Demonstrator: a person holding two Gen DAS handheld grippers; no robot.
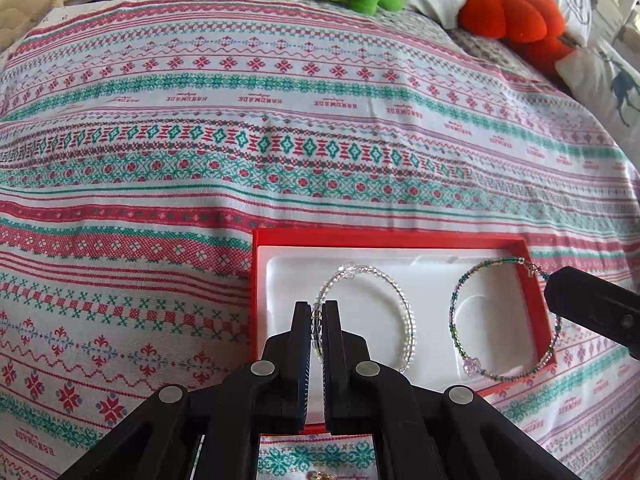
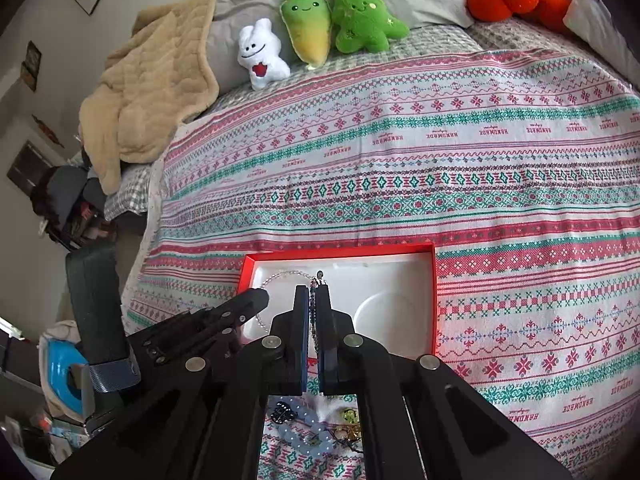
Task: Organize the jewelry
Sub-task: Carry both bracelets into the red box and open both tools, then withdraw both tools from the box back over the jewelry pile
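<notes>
A red box (image 1: 360, 236) with a white moulded insert lies on the patterned bedspread. My left gripper (image 1: 318, 308) is shut on a clear beaded bracelet (image 1: 408, 312), whose ring hangs over the left half of the insert. My right gripper (image 1: 554, 284) reaches in from the right edge. It is shut on a green beaded bracelet (image 1: 454, 320) that hangs over the insert's right half and the box's right rim. In the right wrist view, the right gripper (image 2: 315, 292) pinches the green bracelet (image 2: 316, 320) edge-on over the box (image 2: 340, 254). The left gripper (image 2: 260, 296) holds the clear bracelet (image 2: 280, 276) beside it.
Loose jewelry lies on the cloth near me: a pale blue bead bracelet (image 2: 308, 428), a black piece (image 2: 282, 412) and gold pieces (image 2: 348, 420). Plush toys (image 2: 312, 24), an orange pumpkin cushion (image 1: 516, 12) and a beige blanket (image 2: 152, 80) line the far side of the bed.
</notes>
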